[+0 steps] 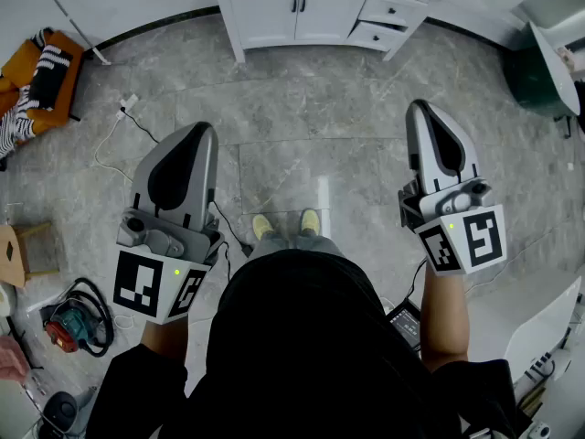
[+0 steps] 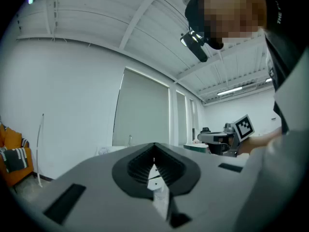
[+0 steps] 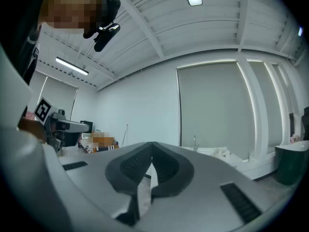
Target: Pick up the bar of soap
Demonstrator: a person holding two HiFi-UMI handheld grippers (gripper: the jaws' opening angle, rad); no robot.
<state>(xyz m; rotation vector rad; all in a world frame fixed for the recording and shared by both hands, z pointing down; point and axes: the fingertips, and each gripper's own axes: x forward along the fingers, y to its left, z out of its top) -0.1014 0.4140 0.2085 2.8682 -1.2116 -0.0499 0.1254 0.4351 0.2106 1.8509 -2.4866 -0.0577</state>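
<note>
Pre-approach step: left gripper [image 1: 199,133] and right gripper [image 1: 422,110] held level above floor [image 1: 302,108], fingers of both clenched, empty; bar of soap in no view; next: locate bar of soap, maybe toward cabinet [image 1: 274,12] at frame top, release fingers for grasp

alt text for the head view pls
Looking down from a person's head: they stand on a grey stone floor holding a left gripper and right gripper level, both shut and empty. A white cabinet stands ahead and an orange seat at far left; no bar of soap shows.
</note>
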